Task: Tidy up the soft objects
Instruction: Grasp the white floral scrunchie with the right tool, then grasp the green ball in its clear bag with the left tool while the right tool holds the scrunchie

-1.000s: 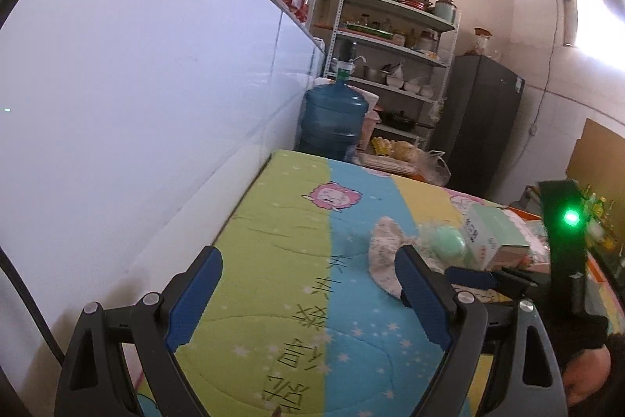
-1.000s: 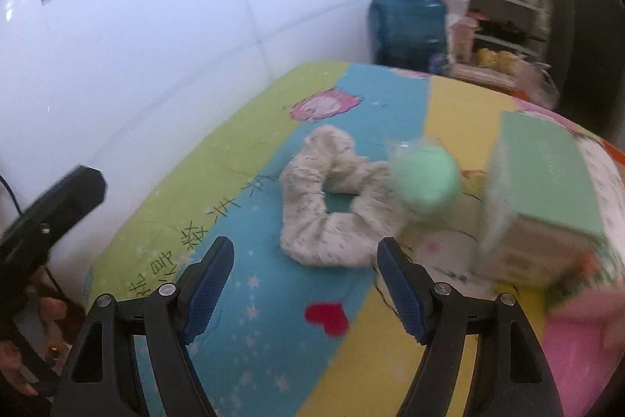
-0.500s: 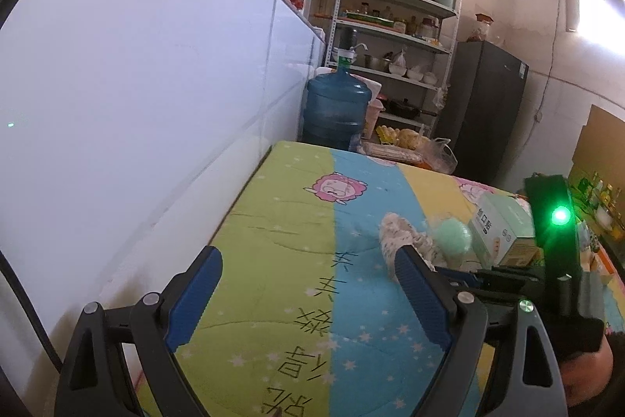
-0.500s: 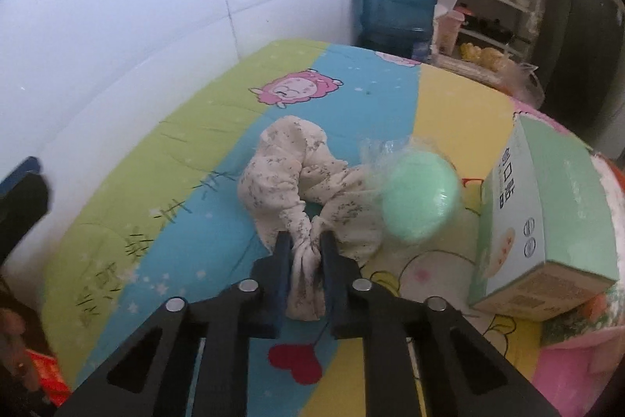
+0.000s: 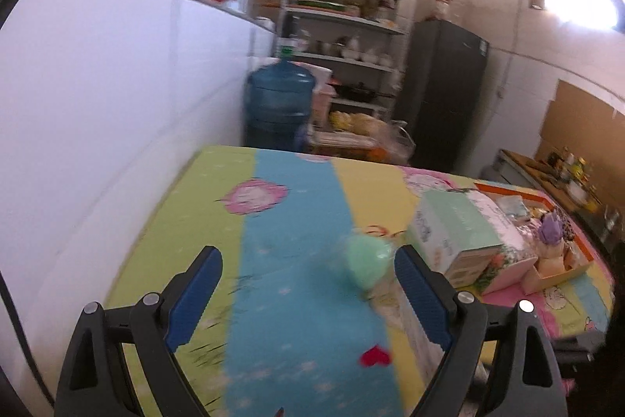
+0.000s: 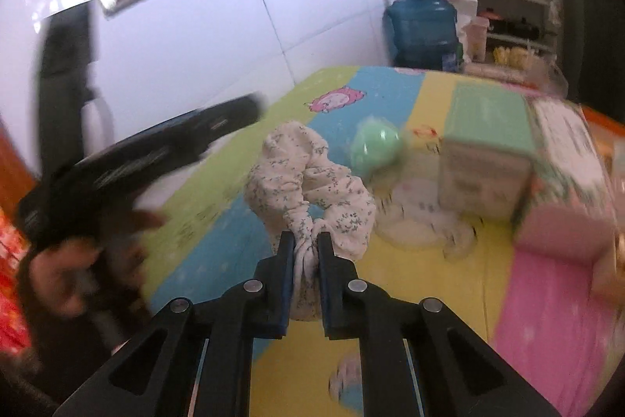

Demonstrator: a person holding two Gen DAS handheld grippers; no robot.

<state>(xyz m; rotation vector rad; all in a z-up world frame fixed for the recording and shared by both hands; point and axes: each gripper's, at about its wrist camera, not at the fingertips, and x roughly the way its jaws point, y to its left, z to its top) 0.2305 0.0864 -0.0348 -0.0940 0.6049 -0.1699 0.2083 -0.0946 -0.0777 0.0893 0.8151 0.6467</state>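
My right gripper [image 6: 306, 241] is shut on a white floral scrunchie [image 6: 308, 178], which hangs lifted above the colourful mat [image 6: 390, 299]. A mint-green soft ball in clear wrap [image 6: 375, 147] lies on the mat just beyond it. In the left wrist view the green ball [image 5: 367, 260] sits just inside the right finger of my left gripper [image 5: 308, 280], which is open with nothing between its pads. The scrunchie does not show in that view. The left gripper's body, in a person's hand, blurs across the right wrist view at the left [image 6: 136, 167].
A mint-green tissue box [image 5: 453, 233] stands right of the ball, beside a patterned box [image 6: 566, 151] and a pink item [image 6: 562, 237]. An orange tray [image 5: 539, 198] of small items lies at the far right. A white tiled wall [image 5: 97, 127] borders the left; a water jug [image 5: 279, 104] stands behind.
My right gripper closed on the scrunchie and lifted it off the mat. Both grippers shifted across the table; the left one now frames the green ball.
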